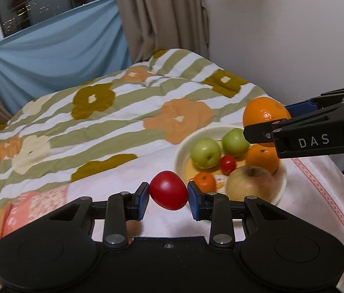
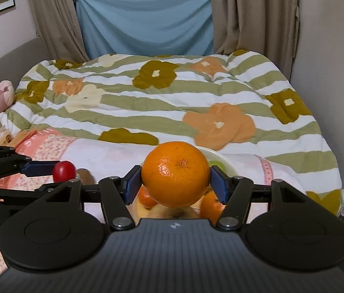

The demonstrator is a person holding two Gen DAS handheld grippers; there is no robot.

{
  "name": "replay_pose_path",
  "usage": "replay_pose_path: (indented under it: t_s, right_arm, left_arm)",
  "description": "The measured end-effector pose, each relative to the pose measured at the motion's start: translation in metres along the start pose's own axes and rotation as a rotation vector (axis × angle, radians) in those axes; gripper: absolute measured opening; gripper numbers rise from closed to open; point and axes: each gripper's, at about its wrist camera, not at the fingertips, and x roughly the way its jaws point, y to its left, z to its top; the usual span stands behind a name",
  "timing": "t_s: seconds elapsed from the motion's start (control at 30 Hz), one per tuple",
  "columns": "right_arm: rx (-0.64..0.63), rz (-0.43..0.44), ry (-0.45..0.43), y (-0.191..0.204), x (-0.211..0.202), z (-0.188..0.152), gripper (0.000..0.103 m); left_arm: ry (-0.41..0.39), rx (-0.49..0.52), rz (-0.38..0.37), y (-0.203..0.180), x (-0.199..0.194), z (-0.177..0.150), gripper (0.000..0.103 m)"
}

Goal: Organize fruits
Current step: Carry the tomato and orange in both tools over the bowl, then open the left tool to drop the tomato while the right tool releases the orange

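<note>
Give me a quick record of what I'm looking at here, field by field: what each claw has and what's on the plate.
Setting: table with a white cloth in front of a flowered quilt
Left gripper: shut on a red tomato, lifted off the cloth
Right gripper: shut on a large orange, above the plate
Plate: two green apples, a small red tomato, a small mandarin, a yellowish apple, another orange
</note>
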Motion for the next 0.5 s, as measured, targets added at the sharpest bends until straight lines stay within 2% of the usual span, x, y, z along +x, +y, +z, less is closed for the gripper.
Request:
replay_pose_path:
  t_s: [0.27, 0.5]
  right_arm:
    - [0.006, 0.003, 0.034, -0.032, 0.019, -0.005, 0.075]
    - [-0.008, 0.016, 0.056, -0.044, 0.034, -0.008, 0.075]
  left_arm:
    - [0.060, -0.010, -0.033, -0.025, 0.046, 0.004, 0.038]
    - [0.095, -0.019, -0.035, -0.038, 0.071, 0.005, 0.038]
